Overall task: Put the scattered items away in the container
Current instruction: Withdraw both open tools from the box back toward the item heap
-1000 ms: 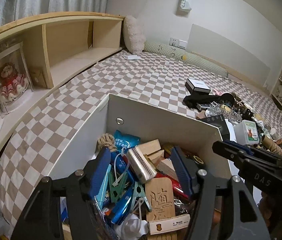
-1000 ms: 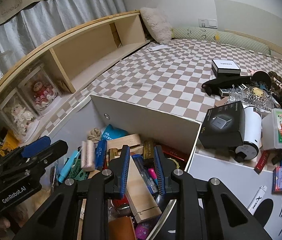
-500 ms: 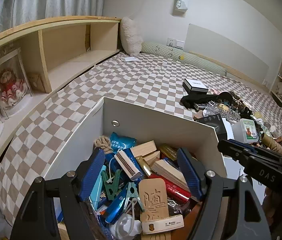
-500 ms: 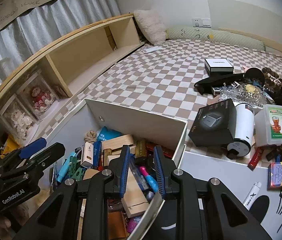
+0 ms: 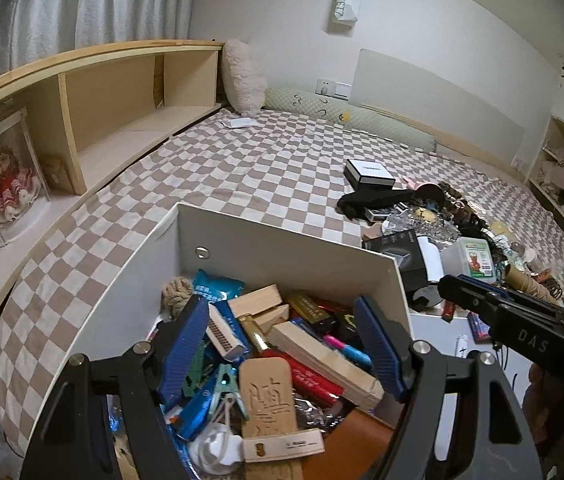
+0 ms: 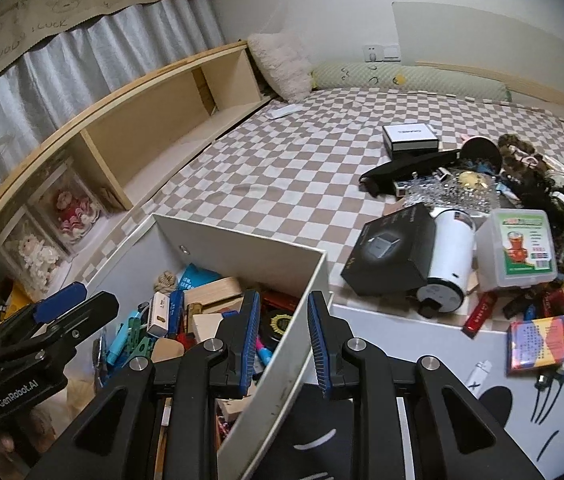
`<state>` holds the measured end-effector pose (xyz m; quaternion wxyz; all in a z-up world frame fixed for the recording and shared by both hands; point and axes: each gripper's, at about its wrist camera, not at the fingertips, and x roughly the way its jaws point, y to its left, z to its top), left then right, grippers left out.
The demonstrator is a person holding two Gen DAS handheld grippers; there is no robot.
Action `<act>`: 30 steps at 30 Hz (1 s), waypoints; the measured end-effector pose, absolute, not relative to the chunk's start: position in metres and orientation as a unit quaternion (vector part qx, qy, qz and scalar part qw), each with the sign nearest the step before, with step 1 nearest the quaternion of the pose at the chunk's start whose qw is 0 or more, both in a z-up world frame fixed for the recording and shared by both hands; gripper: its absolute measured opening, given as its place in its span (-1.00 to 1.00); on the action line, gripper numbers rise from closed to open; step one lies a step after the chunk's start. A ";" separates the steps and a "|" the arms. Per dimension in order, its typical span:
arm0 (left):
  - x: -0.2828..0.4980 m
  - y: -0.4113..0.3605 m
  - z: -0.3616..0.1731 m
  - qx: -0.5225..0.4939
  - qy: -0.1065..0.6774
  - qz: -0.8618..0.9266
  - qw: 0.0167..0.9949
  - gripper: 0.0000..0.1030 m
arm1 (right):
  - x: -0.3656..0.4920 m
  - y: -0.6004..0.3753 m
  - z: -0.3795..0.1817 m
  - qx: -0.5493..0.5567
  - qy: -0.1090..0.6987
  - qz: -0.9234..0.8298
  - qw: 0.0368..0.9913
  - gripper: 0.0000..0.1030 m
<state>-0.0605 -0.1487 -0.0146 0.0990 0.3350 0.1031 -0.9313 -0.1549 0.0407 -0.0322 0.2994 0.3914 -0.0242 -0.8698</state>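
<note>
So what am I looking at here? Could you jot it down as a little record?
Place: checked bedcover, wooden shelf alongside
Container: white box, already heaped with small items
Still outside: black box, white cylinder, clear tub with green label, more clutter behind
Left gripper: over the heap, jaws have just been opening, nothing held between them
Right gripper: nearly closed, empty, above the box's right wall
Task state: unfinished
</note>
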 end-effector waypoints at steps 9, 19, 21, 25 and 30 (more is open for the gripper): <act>-0.062 -0.126 -0.006 0.329 0.088 -0.936 0.088 0.61 | -0.154 0.071 -0.023 0.382 -0.024 -0.882 0.275 -0.51; -0.068 -0.099 -0.002 0.327 0.064 -0.939 0.080 0.61 | -0.153 0.108 -0.019 0.375 -0.019 -0.893 0.249 -0.51; -0.069 -0.093 -0.002 0.328 0.062 -0.940 0.077 0.61 | -0.153 0.117 -0.018 0.373 -0.020 -0.895 0.243 -0.51; -0.072 -0.081 -0.002 0.330 0.067 -0.940 0.063 0.61 | -0.151 0.139 -0.016 0.370 -0.025 -0.901 0.227 -0.51; -0.074 -0.065 0.001 0.319 0.073 -0.943 0.054 0.86 | -0.150 0.165 -0.016 0.369 -0.026 -0.906 0.207 -0.51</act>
